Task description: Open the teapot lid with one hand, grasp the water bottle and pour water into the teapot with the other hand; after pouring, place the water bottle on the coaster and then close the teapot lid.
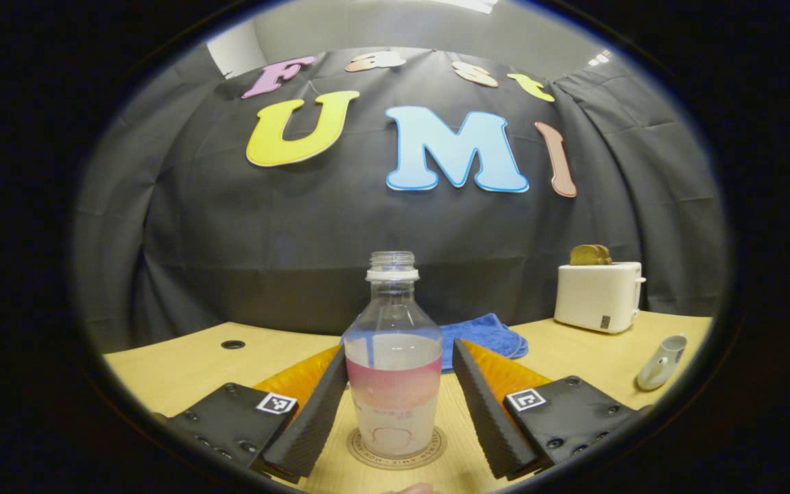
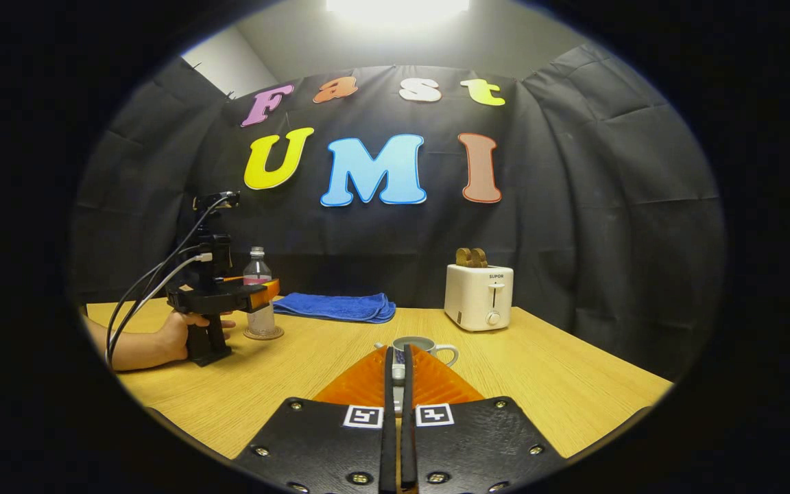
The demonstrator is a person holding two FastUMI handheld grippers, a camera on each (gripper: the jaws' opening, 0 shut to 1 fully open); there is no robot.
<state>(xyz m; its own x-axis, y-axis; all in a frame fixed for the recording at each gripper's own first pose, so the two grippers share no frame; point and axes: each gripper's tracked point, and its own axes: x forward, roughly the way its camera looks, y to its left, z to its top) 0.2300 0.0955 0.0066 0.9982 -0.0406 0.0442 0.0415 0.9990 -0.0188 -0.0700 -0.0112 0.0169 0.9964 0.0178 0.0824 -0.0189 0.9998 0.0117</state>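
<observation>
1. Judging by the layout, the pour is over and the step in hand is letting go of the water bottle [image 1: 393, 357], which stands upright on the round coaster [image 1: 395, 449] with its cap off and water up to about its middle.
2. To do this well, the left gripper [image 1: 395, 405] should spread evenly and draw straight back along its own line, so that neither finger drags the light bottle off the coaster or tips it.
3. The left gripper's jaws stand partly apart, one on each side of the bottle. The finger on the left of the left gripper view looks to touch the bottle wall or lie just beside it; the other finger [image 1: 484, 405] stands apart with a visible gap.
4. In the right gripper view that same gripper, held by a hand [image 2: 182, 333], sits around the bottle [image 2: 258, 291] near the blue towel [image 2: 337, 306].
5. The right gripper [image 2: 398, 374] is pinched nearly closed on a small pale piece, which I take to be the teapot lid [image 2: 398, 372], just in front of the open white teapot [image 2: 424, 345].
6. The lid-closing step is not yet done; it calls for lowering the lid squarely onto the opening.
7. A white toaster [image 2: 479, 296] stands well behind on the wooden table [image 2: 573, 384].
</observation>
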